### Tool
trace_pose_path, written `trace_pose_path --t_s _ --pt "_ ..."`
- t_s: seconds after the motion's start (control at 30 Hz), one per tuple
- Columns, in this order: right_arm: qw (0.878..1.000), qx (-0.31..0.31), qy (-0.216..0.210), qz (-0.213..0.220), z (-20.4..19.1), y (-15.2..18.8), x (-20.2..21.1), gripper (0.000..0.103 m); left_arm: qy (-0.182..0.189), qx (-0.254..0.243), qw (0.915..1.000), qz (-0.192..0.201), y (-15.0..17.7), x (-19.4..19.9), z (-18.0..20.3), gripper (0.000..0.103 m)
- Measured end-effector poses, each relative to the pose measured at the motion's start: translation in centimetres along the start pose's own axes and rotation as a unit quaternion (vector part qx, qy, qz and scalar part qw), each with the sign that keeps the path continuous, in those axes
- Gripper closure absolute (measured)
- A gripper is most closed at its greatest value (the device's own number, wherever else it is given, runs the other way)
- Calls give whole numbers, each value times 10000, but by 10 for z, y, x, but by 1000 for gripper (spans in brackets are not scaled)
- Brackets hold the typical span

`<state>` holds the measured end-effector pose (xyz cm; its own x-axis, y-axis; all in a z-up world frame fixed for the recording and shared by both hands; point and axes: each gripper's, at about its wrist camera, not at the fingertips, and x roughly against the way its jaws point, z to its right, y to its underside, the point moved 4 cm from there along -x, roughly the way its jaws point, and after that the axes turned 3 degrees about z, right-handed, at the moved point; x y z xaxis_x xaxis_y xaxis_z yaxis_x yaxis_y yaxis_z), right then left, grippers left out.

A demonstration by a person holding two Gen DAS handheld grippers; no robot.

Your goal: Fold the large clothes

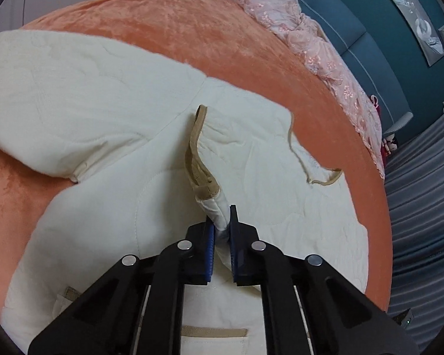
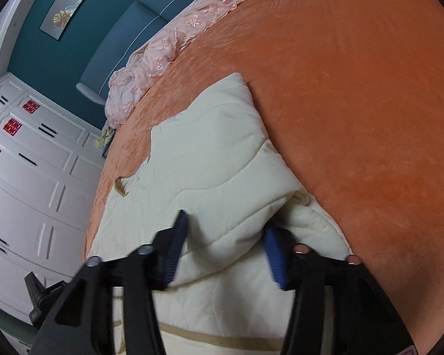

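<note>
Left gripper [image 1: 222, 230] jaws pinch the cream quilted padded jacket [image 1: 109, 112]; right gripper [image 2: 222, 251] jaws wide. Advise lifting evenly, keeping edges aligned on orange velvet bed [image 1: 168, 26].

Jacket [image 1: 109, 94]: spread on the bed cover [image 1: 168, 20], near side. Sleeve [image 1: 59, 88]: extends left. Lace fabric [image 1: 310, 44]: bunched along the bed's far-right edge, before the headboard [image 1: 355, 29]. Wardrobe [image 2: 29, 162]: left of the bed in the right wrist view.

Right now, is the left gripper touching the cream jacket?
Touching. The left wrist view shows the left gripper pinching a fold of the cream jacket between its blue pads.
</note>
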<state>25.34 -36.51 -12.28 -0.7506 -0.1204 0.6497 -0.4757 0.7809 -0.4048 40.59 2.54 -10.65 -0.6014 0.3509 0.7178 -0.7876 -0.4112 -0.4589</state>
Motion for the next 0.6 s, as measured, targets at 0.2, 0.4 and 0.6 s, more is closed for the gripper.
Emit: trace_pose_path --t_s 0.2,0.4,0.6 --pt "9888 523 -992 982 -57 -30 55 93 796 -520 9913 909 -29 76 41 98" --pt "9901 1292 317 453 -33 -11 22 95 -63 -1031 9944 207 8 19 11 98" --pt "9788 1743 1073 83 -11 16 -10 95 -598 -1227 9906 29 42 -31 -23 98"
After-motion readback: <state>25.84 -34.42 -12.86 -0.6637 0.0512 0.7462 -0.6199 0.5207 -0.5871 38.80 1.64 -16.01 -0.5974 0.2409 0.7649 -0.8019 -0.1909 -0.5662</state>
